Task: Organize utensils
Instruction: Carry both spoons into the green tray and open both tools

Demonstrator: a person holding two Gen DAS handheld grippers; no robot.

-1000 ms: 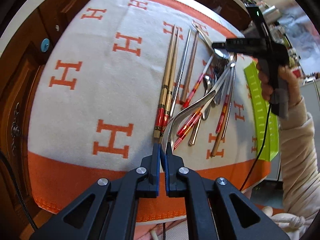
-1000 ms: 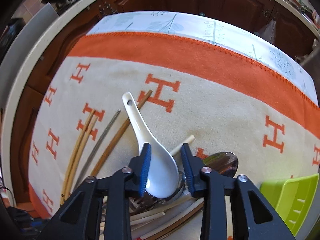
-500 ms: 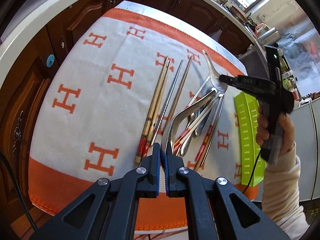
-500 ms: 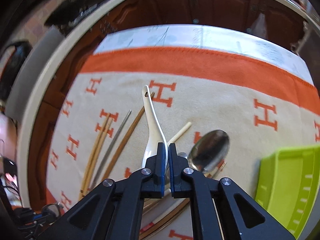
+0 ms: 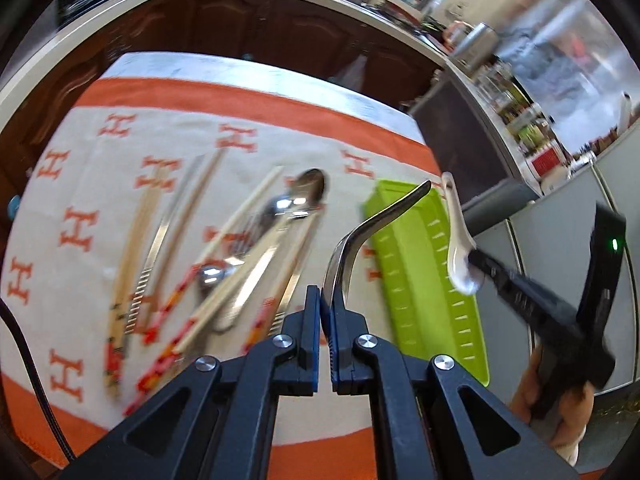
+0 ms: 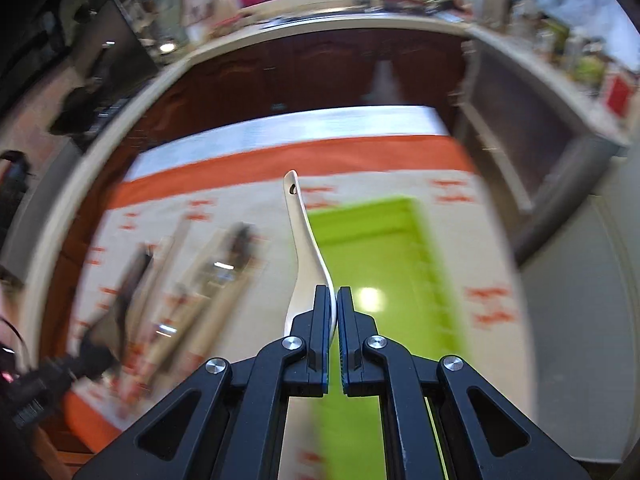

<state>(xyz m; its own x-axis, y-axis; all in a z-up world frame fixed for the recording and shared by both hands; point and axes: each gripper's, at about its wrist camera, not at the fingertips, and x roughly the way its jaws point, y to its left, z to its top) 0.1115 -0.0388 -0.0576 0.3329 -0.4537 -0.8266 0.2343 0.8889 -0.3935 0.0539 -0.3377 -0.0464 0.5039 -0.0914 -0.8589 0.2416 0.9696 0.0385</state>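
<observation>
Two loads hang over the table. Left wrist view: your left gripper (image 5: 325,312) pinches a bent metal spoon (image 5: 360,236) by its tip above the green tray (image 5: 444,312); that thin hold could let it swing.

Right wrist view: your right gripper (image 6: 333,312) pinches the white ceramic spoon (image 6: 306,248) by its bowl edge over the tray's near wall; it could slip and chip. The tray floor is bare, with room to lower.

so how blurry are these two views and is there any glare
Left wrist view: the utensil pile is smeared by motion, while the left tool and its metal spoon stay sharp. Right wrist view: heavier blur over the cloth, a glare spot on the green tray, white spoon crisp.
</observation>
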